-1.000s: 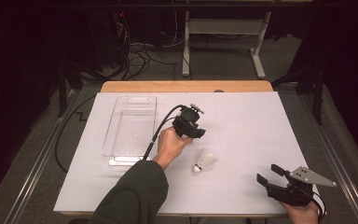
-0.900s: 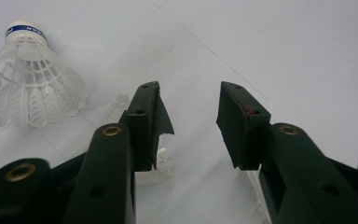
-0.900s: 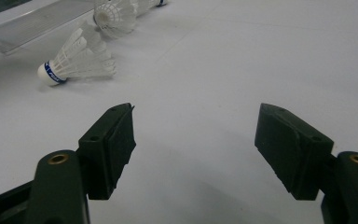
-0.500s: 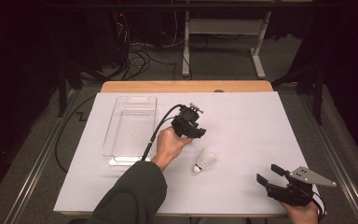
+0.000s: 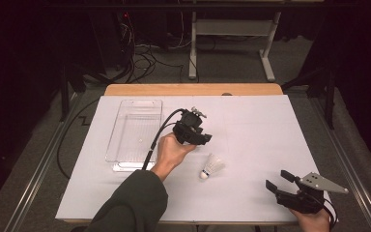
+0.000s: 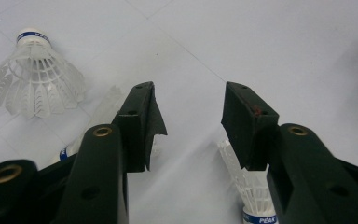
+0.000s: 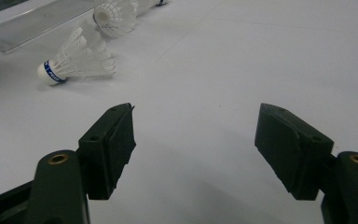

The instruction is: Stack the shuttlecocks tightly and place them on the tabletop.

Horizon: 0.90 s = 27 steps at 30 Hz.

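My left gripper [image 5: 204, 137] hangs over the middle of the white table, held by a hand in a dark green sleeve. Its jaws have just been opening; they stand open [image 6: 189, 93] with nothing between them. Three white shuttlecocks lie beneath it: one at the upper left [image 6: 35, 77], one partly behind the left jaw [image 6: 105, 107], one at the lower right [image 6: 249, 198]. In the high view one shuttlecock [image 5: 211, 166] lies just right of the hand. My right gripper [image 5: 278, 180] rests open near the front right corner, its jaws [image 7: 196, 112] empty, with a shuttlecock [image 7: 74, 63] ahead.
A clear plastic tray [image 5: 125, 162] sits left of the hand, and its edge [image 7: 37, 23] shows far off in the right gripper view. A black cable [image 5: 154, 145] trails from the left gripper. A wooden strip [image 5: 193, 89] borders the table's far side.
The left hand and its gripper have shifted slightly. The shuttlecock beside the hand and the right gripper have stayed where they were.
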Tool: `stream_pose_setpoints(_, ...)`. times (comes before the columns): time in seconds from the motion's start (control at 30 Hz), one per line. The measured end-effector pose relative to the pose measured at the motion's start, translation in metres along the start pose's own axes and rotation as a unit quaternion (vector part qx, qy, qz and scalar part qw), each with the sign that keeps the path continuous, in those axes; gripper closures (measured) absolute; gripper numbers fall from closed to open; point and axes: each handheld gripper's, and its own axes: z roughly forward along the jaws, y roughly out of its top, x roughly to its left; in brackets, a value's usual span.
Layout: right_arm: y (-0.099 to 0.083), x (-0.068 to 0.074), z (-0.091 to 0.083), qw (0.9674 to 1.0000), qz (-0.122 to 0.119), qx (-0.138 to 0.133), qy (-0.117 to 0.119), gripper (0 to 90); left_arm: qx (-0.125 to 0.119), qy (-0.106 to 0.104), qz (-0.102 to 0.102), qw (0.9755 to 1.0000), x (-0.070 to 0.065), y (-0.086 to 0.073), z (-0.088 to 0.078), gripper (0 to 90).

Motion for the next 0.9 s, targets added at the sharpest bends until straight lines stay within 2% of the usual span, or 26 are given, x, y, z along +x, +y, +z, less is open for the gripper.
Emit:
stream_pose_setpoints(0.1,0.000,0.000,0.000,1.0000,-0.001,0.000,0.000,28.9,-0.003,-0.001,-0.004,1.0000,0.000,-0.004,-0.003,52.9)
stream_pose_setpoints(0.3,0.000,0.000,0.000,1.0000,-0.003,-0.001,0.000,28.9,-0.008,0.008,-0.014,0.9998,0.002,-0.012,-0.007,50.3)
stream_pose_setpoints(0.6,0.000,0.000,0.000,1.0000,0.000,0.000,0.000,28.9,-0.007,0.006,-0.024,0.9997,0.003,-0.020,-0.012,46.8)
stream_pose_setpoints(0.73,0.000,0.000,0.000,1.0000,-0.001,0.000,0.000,28.8,-0.007,0.017,-0.023,0.9996,0.001,-0.022,-0.016,42.6)
stream_pose_setpoints(0.9,0.000,0.000,0.000,1.0000,0.000,0.000,0.000,28.8,-0.007,0.015,-0.025,0.9996,0.002,-0.026,-0.019,41.9)
